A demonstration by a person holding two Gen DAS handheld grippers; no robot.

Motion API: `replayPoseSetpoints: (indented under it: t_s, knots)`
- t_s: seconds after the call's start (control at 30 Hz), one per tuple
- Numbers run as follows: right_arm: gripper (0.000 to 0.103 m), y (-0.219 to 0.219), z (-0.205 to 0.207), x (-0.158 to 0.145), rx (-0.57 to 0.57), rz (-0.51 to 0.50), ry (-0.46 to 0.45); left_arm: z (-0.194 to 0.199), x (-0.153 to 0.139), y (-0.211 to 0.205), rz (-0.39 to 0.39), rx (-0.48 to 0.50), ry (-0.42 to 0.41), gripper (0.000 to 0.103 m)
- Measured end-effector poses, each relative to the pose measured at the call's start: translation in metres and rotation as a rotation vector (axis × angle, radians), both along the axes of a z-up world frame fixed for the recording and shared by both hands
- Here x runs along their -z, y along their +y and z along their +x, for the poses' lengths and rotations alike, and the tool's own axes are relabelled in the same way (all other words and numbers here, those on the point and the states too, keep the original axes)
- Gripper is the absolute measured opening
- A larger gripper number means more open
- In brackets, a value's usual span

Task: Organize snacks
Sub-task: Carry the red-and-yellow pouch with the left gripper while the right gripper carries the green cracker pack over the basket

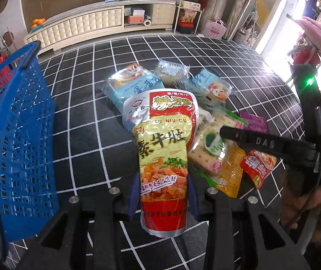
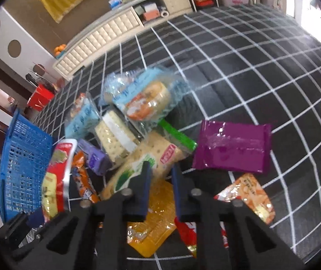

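My left gripper (image 1: 163, 193) is shut on a tall red-and-yellow snack pouch (image 1: 163, 148) and holds it upright above the black grid cloth; the pouch also shows at the left of the right wrist view (image 2: 55, 175). A blue plastic basket (image 1: 14, 139) stands just left of it, seen too in the right wrist view (image 2: 23, 168). My right gripper (image 2: 161, 173) is open, its jaws a narrow gap apart, right over a green-and-white cracker pack (image 2: 142, 164) in the snack pile. It enters the left wrist view (image 1: 225, 132) from the right.
The pile holds light-blue cake packs (image 2: 137, 96), a purple pack (image 2: 232, 148), an orange pouch (image 2: 153, 220), a small purple bar (image 2: 95, 157) and red packets (image 1: 258, 166). A low white cabinet (image 1: 88, 22) stands beyond the cloth's far edge.
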State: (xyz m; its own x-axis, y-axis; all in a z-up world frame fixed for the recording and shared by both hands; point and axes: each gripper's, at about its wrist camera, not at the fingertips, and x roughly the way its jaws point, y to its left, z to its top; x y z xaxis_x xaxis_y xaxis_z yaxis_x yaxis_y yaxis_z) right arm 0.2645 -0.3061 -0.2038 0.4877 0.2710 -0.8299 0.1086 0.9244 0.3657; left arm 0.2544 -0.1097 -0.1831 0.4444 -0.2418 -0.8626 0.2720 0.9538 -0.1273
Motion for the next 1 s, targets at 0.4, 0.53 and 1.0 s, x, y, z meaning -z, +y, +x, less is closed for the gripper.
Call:
replayPoseSetpoints:
  t_s: [0.4, 0.53, 1.0]
  knots:
    - [0.005, 0.014, -0.035, -0.047, -0.073, -0.047, -0.126, -0.032, -0.028, 0.005, -0.029, -0.003, -0.046, 0.034]
    - [0.005, 0.024, -0.042, -0.068, -0.098, -0.068, -0.171, -0.047, -0.041, 0.017, -0.044, -0.015, -0.069, 0.034]
    - [0.005, 0.097, -0.046, -0.160, -0.257, -0.057, -0.358, -0.079, -0.110, 0.078, -0.085, -0.101, -0.218, 0.034]
